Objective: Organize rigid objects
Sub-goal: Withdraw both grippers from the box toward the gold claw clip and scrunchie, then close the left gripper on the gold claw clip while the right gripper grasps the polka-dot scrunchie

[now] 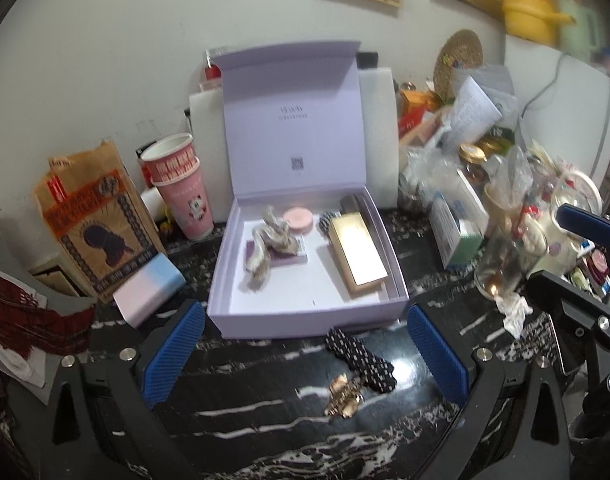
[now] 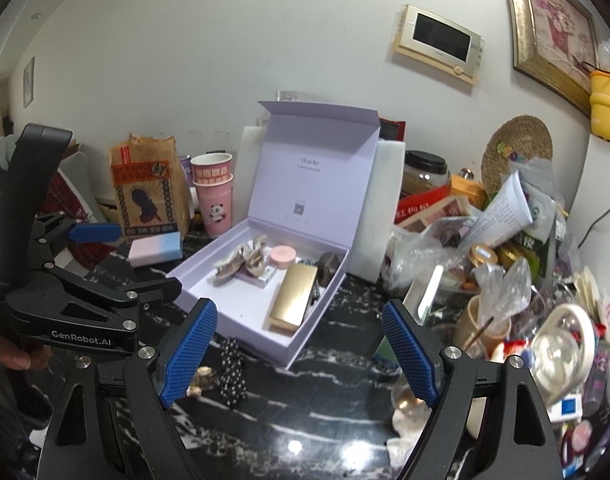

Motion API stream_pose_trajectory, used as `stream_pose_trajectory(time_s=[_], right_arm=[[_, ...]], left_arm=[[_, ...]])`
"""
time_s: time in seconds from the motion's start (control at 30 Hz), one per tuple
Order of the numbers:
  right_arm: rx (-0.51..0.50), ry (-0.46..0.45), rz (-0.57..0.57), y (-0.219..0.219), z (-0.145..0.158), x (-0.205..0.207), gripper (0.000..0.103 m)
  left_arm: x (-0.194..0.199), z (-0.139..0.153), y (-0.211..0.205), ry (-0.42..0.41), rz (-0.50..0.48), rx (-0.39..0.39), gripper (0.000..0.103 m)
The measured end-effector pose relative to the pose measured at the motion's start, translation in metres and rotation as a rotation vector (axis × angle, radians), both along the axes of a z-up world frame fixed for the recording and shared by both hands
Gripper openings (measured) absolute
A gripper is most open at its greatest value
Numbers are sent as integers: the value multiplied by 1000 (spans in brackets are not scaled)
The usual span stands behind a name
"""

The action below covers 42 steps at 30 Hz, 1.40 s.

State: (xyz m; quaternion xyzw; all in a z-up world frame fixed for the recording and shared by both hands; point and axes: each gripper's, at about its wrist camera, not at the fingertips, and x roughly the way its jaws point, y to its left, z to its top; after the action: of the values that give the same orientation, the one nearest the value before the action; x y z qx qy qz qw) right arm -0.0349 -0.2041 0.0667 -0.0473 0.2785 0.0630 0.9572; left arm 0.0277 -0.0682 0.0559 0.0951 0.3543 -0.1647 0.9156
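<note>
Left claw (image 1: 305, 354): spread wide, empty, straddling the dotted hair clip (image 1: 359, 356).
Clip: on the dark surface (image 1: 265, 420) before the lilac box (image 1: 305, 320), long axis diagonal.
Right claw (image 2: 301, 354): wide, empty, farther off.

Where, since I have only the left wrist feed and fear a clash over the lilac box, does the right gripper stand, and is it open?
Observer: The right gripper is open and empty, aimed at the lilac box from its near corner.
Operator: Anything close to its fingers?
Observer: The black beaded piece lies on the table right beside its left finger.
Operator: What stands behind the white foam, right of the box?
Observer: A dark-lidded jar, against the wall.
</note>
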Motion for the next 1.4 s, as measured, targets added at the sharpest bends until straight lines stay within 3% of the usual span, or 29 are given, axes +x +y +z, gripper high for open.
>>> stream_pose_trajectory(time_s=[0.83,1.13,1.2,1.27,1.4], right_arm=[[138,160,55,-2,-85,-21,85],[152,226,40,-8,-109,-9,85],[154,241,43,-8,-113,-5,85],[154,256,46,-8,-118,0,85],[142,272,62,-6,-126,9,85]], left_arm=[[-19,-93,16,193,-24,-115,103],[-8,-117,15,219,-32,-87,103],[-5,-122,15,232,-36,-83,100],[-1,-128,14,253,-37,-79,89],[7,-138,13,286,-36,-78,80]])
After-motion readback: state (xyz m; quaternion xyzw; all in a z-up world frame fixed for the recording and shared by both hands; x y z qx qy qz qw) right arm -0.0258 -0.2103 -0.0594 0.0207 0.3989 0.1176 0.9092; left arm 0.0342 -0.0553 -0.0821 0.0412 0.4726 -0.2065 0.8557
